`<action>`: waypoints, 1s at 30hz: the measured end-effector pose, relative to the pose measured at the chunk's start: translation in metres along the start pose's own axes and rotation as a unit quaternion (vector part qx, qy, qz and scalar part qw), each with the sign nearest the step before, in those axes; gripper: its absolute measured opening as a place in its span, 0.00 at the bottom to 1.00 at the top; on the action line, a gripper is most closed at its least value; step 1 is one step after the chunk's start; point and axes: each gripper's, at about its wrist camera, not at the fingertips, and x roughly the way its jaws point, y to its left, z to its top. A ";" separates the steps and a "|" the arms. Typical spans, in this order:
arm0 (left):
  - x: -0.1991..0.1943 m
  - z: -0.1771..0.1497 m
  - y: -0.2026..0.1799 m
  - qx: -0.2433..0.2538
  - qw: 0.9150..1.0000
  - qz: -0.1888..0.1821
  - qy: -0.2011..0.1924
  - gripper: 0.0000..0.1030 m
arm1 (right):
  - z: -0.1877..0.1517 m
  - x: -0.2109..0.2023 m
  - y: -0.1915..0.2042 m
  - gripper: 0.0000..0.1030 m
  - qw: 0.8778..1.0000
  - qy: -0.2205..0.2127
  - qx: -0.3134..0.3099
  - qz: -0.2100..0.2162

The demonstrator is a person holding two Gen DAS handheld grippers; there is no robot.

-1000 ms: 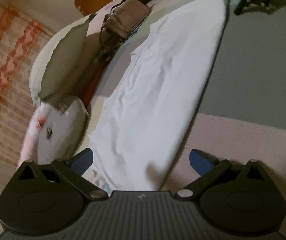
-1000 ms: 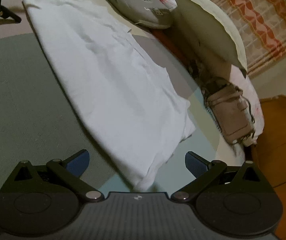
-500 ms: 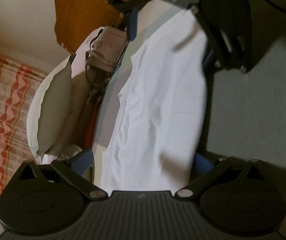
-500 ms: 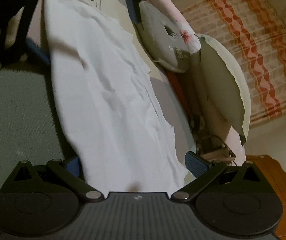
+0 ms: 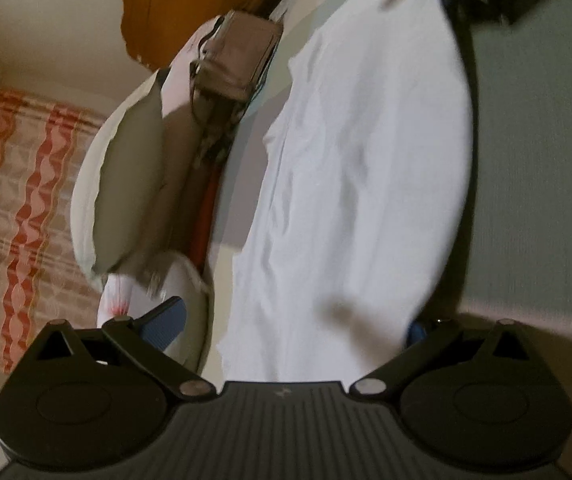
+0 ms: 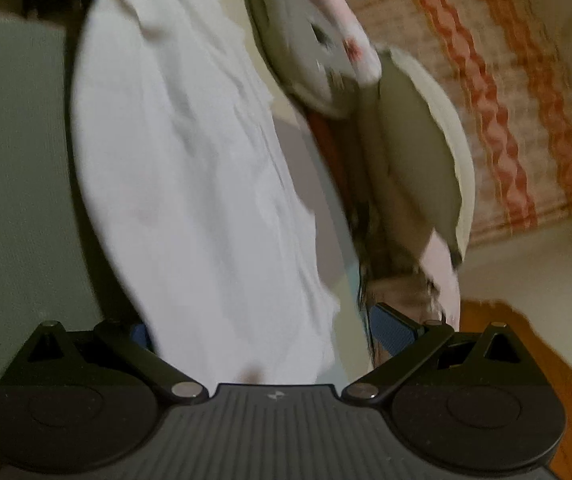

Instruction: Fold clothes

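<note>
While both frames are blurred, the main layout is readable. The white garment (image 5: 362,184) lies as a long folded strip on the grey-green bed surface (image 5: 538,160), and every position below is given relative to that garment.

Left gripper (image 5: 290,320): its jaws stand wide apart at the garment's near end. The cloth passes between them and covers most of the right blue pad, of which only a sliver shows. The left blue pad (image 5: 164,322) is clear of the cloth. The jaws are not clamped on anything.

Right gripper (image 6: 262,328): also spread wide, at the garment's (image 6: 190,184) opposite end. The cloth runs between the jaws; the left pad is nearly hidden by the cloth, and the right pad (image 6: 392,328) sits beside the garment's edge, apart from it. Whether any pad touches the fabric cannot be told from either view.

At the far end of the garment in the left wrist view, a dark shape at the top corner is too blurred to identify.

Beside the garment's long edge, along the bed margin, sit a pale pillow (image 5: 126,184), a brown pouch (image 5: 238,60) and a grey round cushion (image 6: 310,60). Beyond them lies an orange-patterned mat (image 6: 498,92).
</note>
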 end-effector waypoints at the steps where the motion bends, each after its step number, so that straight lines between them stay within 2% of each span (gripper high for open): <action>1: 0.001 0.001 0.000 0.005 1.000 -0.002 0.000 0.99 | 0.004 0.001 0.000 1.00 1.000 -0.004 0.000 0.002; 5: 0.006 -0.019 0.001 0.035 0.999 0.011 0.032 0.99 | -0.007 0.006 -0.005 1.00 1.000 0.002 -0.010 0.001; 9: 0.012 -0.030 0.006 0.008 0.998 -0.003 0.058 0.91 | -0.017 0.012 -0.013 1.00 1.000 0.022 0.012 0.003; 11: 0.010 -0.027 -0.001 0.021 0.998 -0.007 0.056 0.79 | -0.012 0.011 -0.005 0.99 1.000 0.017 -0.005 -0.007; 15: 0.007 -0.022 -0.012 0.050 0.997 -0.011 0.054 0.62 | -0.003 0.005 0.010 0.80 0.999 -0.001 -0.049 0.001; 16: 0.007 -0.022 -0.014 0.049 0.997 -0.014 0.055 0.55 | -0.001 0.004 0.013 0.77 0.998 -0.003 -0.055 0.004; 17: 0.007 -0.022 -0.016 0.046 0.997 -0.016 0.057 0.46 | -0.002 0.004 0.011 0.76 0.999 -0.004 -0.048 0.009; 18: 0.006 -0.023 -0.019 0.042 0.997 -0.018 0.057 0.41 | -0.004 0.004 0.010 0.76 0.999 -0.005 -0.038 0.013; 20: 0.005 -0.023 -0.028 0.042 0.997 -0.020 0.058 0.14 | -0.007 0.004 0.007 0.74 1.000 -0.009 -0.019 0.020; 22: 0.006 -0.023 -0.040 0.049 0.997 -0.020 0.060 0.00 | -0.009 0.003 0.007 0.64 0.999 -0.014 -0.003 0.029; 23: 0.005 -0.022 -0.043 0.050 0.997 -0.010 0.059 0.00 | -0.010 0.001 0.010 0.59 0.999 -0.017 -0.003 0.032; 24: 0.006 -0.023 -0.042 0.044 0.997 -0.009 0.060 0.00 | -0.010 0.000 0.014 0.47 0.999 -0.019 -0.006 0.035; 25: 0.006 -0.023 -0.040 0.036 0.997 -0.014 0.060 0.00 | -0.010 -0.001 0.020 0.28 0.999 -0.020 -0.012 0.039; 26: 0.007 -0.024 -0.038 0.030 0.998 -0.017 0.060 0.00 | -0.010 -0.002 0.029 0.15 0.998 -0.020 -0.025 0.047; 27: 0.007 -0.024 -0.036 0.025 0.998 -0.020 0.059 0.00 | -0.010 -0.002 0.037 0.09 0.998 -0.019 -0.036 0.047; 29: 0.007 -0.024 -0.036 0.027 0.998 -0.019 0.059 0.00 | -0.009 -0.002 0.048 0.09 0.998 -0.016 -0.049 0.018; 30: 0.007 -0.024 -0.036 0.026 0.998 -0.019 0.058 0.00 | -0.008 -0.002 0.044 0.09 0.999 -0.012 -0.034 0.023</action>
